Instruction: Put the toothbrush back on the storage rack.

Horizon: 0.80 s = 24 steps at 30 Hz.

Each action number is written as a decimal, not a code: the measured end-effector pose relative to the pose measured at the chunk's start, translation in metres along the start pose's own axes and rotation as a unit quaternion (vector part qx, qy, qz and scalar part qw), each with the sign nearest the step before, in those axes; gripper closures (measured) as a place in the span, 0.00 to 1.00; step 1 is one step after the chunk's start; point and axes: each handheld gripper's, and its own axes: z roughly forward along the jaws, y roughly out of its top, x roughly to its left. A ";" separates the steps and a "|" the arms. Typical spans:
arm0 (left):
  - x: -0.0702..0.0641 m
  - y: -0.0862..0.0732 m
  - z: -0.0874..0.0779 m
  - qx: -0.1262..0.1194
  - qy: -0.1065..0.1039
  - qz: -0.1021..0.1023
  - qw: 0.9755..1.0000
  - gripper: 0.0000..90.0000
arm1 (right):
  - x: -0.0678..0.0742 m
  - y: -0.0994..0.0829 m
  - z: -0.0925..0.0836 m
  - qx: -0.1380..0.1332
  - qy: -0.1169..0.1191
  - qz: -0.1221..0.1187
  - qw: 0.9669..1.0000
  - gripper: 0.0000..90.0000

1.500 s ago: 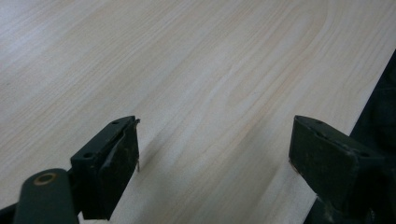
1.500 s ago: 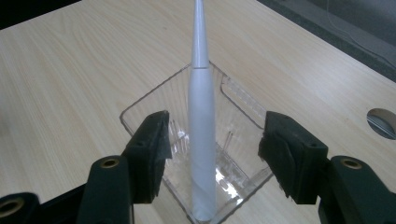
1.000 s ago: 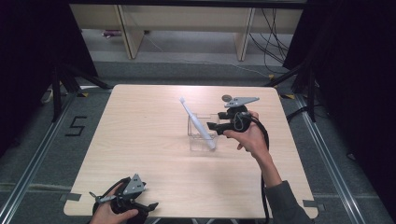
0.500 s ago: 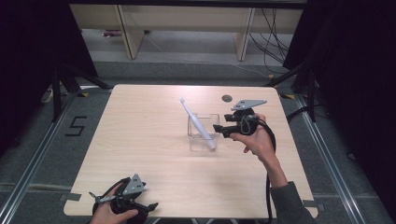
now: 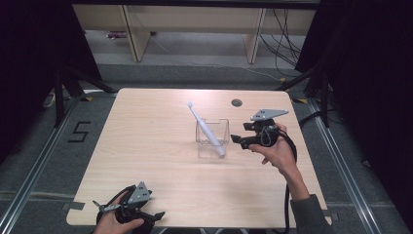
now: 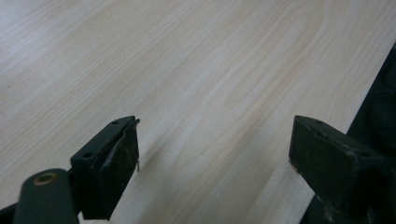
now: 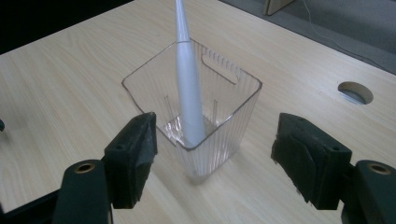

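My right gripper point(image 5: 237, 141) jaws apart, just been opening, clear bin point(image 5: 212, 138) with white toothbrush point(image 5: 206, 128) ahead, untouched. Left gripper point(image 5: 127, 213) jaws apart over bare bench point(image 5: 146, 146); cable hole point(image 5: 236, 103) behind.

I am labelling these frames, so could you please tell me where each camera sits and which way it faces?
High view: above the table's near side, looking forward and down; both hands show.
Left gripper view: on the left gripper, facing bare tabletop between open jaws.
Right gripper view: on the right gripper, facing the clear bin.
High and right gripper views share the bin and toothbrush.
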 end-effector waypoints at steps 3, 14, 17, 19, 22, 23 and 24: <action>0.000 0.000 0.000 0.000 0.000 0.000 1.000 0.17 | 0.001 -0.004 -0.002 0.000 0.000 0.015 1.000 0.32; 0.000 0.000 0.000 0.001 0.000 0.005 1.000 0.17 | 0.003 -0.016 -0.005 0.002 -0.011 0.005 1.000 0.29; 0.000 0.000 0.000 0.001 0.001 0.004 1.000 0.17 | 0.006 -0.024 -0.003 0.002 -0.006 0.012 1.000 0.29; 0.000 0.000 0.000 0.001 0.001 0.004 1.000 0.17 | 0.006 -0.025 -0.004 0.007 -0.006 0.013 1.000 0.29; 0.001 0.000 0.000 0.000 0.000 0.010 1.000 0.17 | 0.009 -0.031 -0.004 0.005 -0.008 0.014 1.000 0.29; 0.001 0.000 0.000 0.000 0.000 0.010 1.000 0.17 | 0.009 -0.033 -0.005 0.002 -0.010 0.006 1.000 0.29; 0.001 0.000 0.000 0.000 0.000 0.010 1.000 0.17 | 0.009 -0.033 -0.005 0.002 -0.010 0.006 1.000 0.29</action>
